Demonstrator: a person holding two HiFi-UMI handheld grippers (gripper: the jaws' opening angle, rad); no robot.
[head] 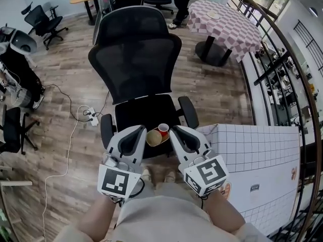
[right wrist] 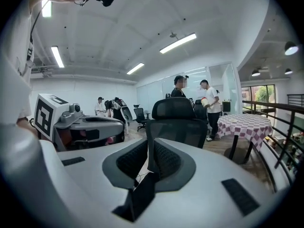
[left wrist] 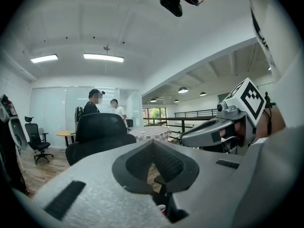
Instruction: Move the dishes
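Nearest the camera: left gripper [head: 142,130] and right gripper [head: 174,131], side by side, each topped by a cube with a square black-and-white marker. Both sets of jaws closed tip to tip, gripping nothing; only a narrow hollow between the ribbed pads in each gripper view.

Just beyond the jaw tips, in the gap between the two grippers: tan bowl [head: 154,138] and red cup [head: 163,129], close together, resting at the front edge of the seat of a black office chair [head: 136,59]. Cup glimpsed also low down through the hollow of the left jaws. Neither dish touched by either gripper.

Right of the right jaws and near: white gridded surface [head: 252,145], judged a likely destination, though not certain. Farther off, beyond the chair back: round table with a checked cloth [head: 224,24], more chairs, people standing.

Progress, as a judgement: approach stage only. Nothing gripped, nothing moved; opening of the jaws, grasp, lift and transfer of both dishes all yet to come.

Writing: no words on the markers, pattern only. Small stickers [head: 255,188] on the near part of the gridded surface, print too small to read. No brand legible on bowl or cup.
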